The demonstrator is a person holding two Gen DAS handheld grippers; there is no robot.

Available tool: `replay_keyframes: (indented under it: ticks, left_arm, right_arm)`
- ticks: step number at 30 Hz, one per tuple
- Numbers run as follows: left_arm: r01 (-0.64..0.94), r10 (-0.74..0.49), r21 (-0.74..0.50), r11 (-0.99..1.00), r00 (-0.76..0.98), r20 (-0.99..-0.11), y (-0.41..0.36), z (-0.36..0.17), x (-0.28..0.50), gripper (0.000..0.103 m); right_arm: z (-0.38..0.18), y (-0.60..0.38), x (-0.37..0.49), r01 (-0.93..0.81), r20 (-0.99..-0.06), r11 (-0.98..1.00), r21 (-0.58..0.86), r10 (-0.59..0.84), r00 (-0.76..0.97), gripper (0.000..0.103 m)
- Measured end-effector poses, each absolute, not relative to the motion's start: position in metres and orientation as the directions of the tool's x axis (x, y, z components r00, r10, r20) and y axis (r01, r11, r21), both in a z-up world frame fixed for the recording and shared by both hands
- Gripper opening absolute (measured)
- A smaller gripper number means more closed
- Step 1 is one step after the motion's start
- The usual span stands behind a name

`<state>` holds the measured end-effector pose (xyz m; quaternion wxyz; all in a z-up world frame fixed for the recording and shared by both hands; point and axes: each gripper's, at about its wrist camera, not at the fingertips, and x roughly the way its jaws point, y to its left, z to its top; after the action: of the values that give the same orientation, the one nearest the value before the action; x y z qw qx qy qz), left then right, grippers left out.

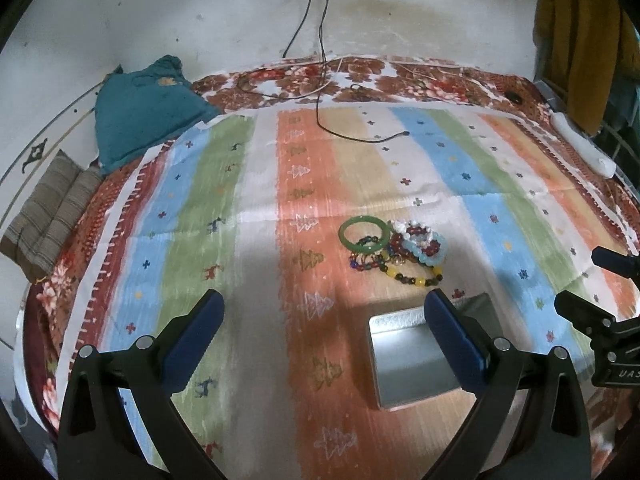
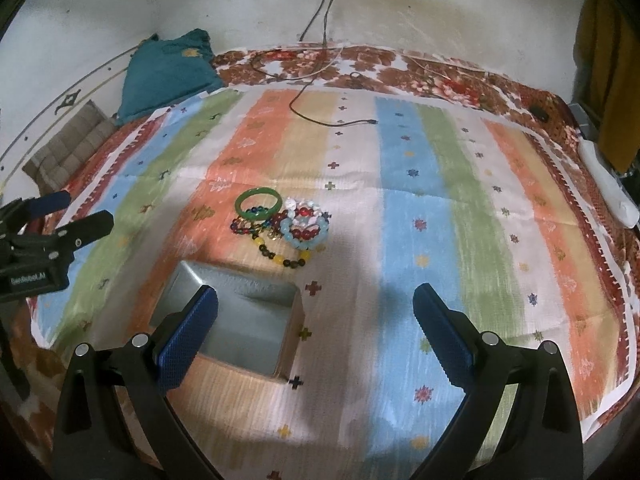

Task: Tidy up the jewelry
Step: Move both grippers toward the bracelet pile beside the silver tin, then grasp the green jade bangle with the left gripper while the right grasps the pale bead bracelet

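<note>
A pile of bead bracelets (image 1: 404, 252) (image 2: 288, 232) lies on the striped cloth, with a green bangle (image 1: 364, 232) (image 2: 258, 202) at its left edge. Nearer to me sits an open box (image 1: 412, 360) (image 2: 240, 320) with a silvery inside, holding nothing that I can see. My left gripper (image 1: 324, 320) hangs open over the cloth, its right finger overlapping the box. My right gripper (image 2: 316, 312) is open too, its left finger in front of the box. Each gripper shows at the edge of the other's view: the right one (image 1: 600, 280), the left one (image 2: 80, 212).
The striped cloth (image 1: 240, 200) (image 2: 440, 240) covers a floral bedspread. A black cable end (image 1: 400, 135) (image 2: 360, 122) lies at the far side. A teal cushion (image 1: 148, 112) and a brown folded cloth (image 1: 48, 216) sit at the far left; a white power strip (image 2: 608, 188) at the right edge.
</note>
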<state>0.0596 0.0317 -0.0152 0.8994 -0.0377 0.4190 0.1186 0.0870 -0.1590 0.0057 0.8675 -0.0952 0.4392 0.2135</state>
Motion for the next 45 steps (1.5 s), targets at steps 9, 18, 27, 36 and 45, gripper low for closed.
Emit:
replay_keyframes:
  ticks: [9,18,27,36,45]
  left_arm:
    - [-0.280,0.191,0.030,0.959,0.570,-0.799,0.045,-0.027,0.094,0.097]
    - [-0.285,0.206,0.055,0.957,0.535,-0.819,0.049,-0.038,0.115,0.097]
    - [-0.297,0.199,0.044,0.954,0.516,-0.833,0.057,-0.047,0.136,0.097]
    - [-0.291,0.192,0.047,0.956,0.492,-0.849,0.062,-0.060,0.160,0.097]
    - [-0.295,0.178,0.037,0.955,0.469,-0.865,0.071,-0.078,0.185,0.097]
  right_arm:
    - [-0.001,-0.154,0.112,-0.447,-0.827,0.893,0.060,0.295,0.479,0.099]
    - [-0.011,-0.145,0.132,-0.448,-0.848,0.892,0.060,0.283,0.449,0.099]
    - [-0.019,-0.136,0.153,-0.443,-0.863,0.895,0.062,0.271,0.426,0.099]
    - [-0.031,-0.127,0.179,-0.432,-0.878,0.900,0.059,0.252,0.406,0.099]
    - [-0.049,-0.115,0.200,-0.442,-0.897,0.896,0.030,0.220,0.385,0.099]
